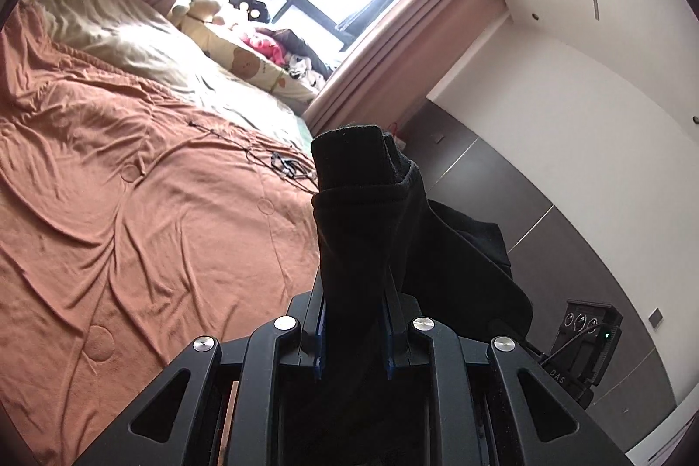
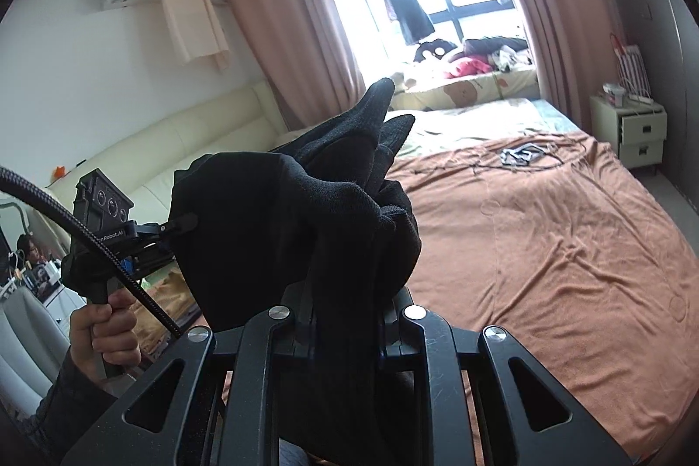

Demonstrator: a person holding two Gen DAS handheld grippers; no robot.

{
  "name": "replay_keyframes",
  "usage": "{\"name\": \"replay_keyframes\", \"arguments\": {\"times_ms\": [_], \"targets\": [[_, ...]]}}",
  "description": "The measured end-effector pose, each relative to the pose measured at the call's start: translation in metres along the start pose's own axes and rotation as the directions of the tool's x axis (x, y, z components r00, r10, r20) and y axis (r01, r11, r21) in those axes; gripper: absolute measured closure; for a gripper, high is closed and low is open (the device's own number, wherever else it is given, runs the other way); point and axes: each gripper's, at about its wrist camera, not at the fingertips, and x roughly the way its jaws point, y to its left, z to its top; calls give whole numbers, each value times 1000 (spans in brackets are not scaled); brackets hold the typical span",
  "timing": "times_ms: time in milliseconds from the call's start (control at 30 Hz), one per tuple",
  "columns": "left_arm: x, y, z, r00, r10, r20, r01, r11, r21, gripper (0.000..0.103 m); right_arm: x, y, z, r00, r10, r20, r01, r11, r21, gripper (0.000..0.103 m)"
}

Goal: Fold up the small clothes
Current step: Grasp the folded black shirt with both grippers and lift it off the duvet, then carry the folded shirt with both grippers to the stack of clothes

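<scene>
- Below both grippers spreads the bed (image 2: 568, 230), its orange cover wrinkled, with only a few cables lying on it.
- Above it hangs the black garment (image 2: 297, 212), soft, light and floppy; it looks best taken by edges or corners.
- The left gripper (image 1: 354, 291) and the right gripper (image 2: 345, 291) each pinch a bunch of it.
- No container holds clothes.

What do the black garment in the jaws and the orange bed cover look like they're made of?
The black garment looks like a soft matte knit, possibly fleece or cotton: fuzzy surface, limp folds, no sheen. The orange bed cover looks like thin, smooth woven or jersey fabric, quilted: fine wrinkles, stitched circles. Exact fibres can't be told.
</scene>
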Motion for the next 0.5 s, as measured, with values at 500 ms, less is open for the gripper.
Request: {"name": "replay_keyframes", "arguments": {"times_ms": [500], "targets": [[-147, -63, 6, 984, -14, 179, 0, 997, 74, 83, -73, 84, 7, 994, 92, 65, -85, 991, -105, 88]]}}
